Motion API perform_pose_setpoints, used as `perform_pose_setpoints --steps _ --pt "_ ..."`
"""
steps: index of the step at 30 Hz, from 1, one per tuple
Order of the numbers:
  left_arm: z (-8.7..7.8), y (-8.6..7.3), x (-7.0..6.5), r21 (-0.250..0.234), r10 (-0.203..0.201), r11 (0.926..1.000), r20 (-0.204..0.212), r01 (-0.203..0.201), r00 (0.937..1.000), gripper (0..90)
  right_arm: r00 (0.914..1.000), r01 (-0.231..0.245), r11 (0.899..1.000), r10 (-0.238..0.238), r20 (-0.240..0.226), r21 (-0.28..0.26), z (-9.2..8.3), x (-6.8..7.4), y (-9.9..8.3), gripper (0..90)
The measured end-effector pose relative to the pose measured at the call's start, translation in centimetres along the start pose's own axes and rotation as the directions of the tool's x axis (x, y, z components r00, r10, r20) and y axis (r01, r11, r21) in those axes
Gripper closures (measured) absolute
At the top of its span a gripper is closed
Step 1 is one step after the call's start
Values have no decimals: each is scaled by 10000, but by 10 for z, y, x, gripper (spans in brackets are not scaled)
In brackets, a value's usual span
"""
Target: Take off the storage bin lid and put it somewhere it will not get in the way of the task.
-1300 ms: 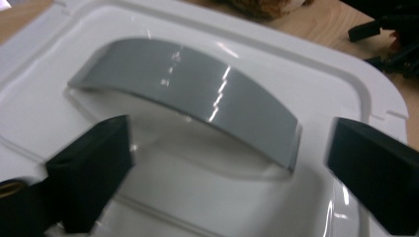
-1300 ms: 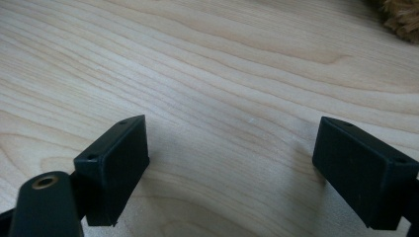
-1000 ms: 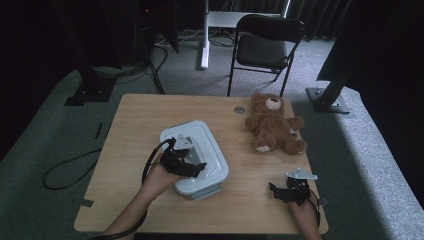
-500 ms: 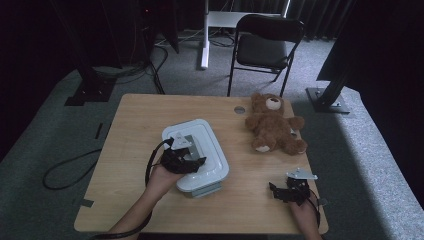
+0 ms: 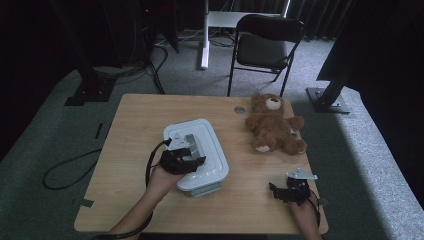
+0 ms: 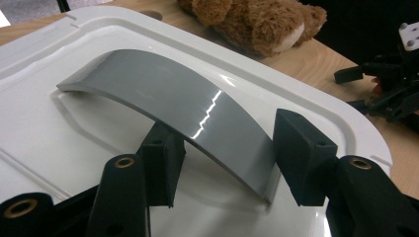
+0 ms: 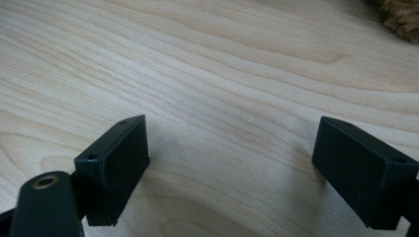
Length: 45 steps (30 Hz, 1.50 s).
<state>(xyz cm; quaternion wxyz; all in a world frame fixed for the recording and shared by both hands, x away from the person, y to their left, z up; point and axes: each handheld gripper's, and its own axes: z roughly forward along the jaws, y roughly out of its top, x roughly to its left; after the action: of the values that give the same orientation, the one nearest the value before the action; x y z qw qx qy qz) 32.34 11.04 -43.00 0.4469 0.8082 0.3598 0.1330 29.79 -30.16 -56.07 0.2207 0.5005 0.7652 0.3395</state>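
Note:
A white plastic box (image 5: 212, 150) with a grey arched handle (image 5: 192, 141) lies on the wooden table (image 5: 135, 125). My left gripper (image 5: 192, 152) sits over its lid (image 6: 59, 123), jaws either side of the handle (image 6: 163, 89). They have just been closing; the left pad (image 6: 163, 163) is at the handle's edge, and the right pad (image 6: 301, 158) stands a sliver off. My right gripper (image 5: 280, 192) rests open near the table's front right, nothing but bare wood (image 7: 232, 74) between its pads (image 7: 118, 158).
A brown teddy bear (image 5: 272, 125) lies at the table's back right and appears beyond the lid (image 6: 257, 19). The right gripper (image 6: 390, 84) is seen past the box. A black folding chair (image 5: 265, 45) stands behind the table. A round hole (image 5: 240, 109) is beside the bear.
The left gripper's jaws have narrowed around the grey handle. Both hands have stayed where they were, and the box and bear have not moved.

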Motion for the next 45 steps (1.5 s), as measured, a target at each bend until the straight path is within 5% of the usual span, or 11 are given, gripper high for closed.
perform_pose_setpoints --steps 23,45 --pt "-32 11 6 -466 173 9988 69 -170 9998 487 10000 -28 10000 28 4 1 0 0 0 135" --pt "-88 -2 33 -1013 14 9948 -858 -101 9963 501 10000 -66 10000 66 18 16 0 0 0 135"
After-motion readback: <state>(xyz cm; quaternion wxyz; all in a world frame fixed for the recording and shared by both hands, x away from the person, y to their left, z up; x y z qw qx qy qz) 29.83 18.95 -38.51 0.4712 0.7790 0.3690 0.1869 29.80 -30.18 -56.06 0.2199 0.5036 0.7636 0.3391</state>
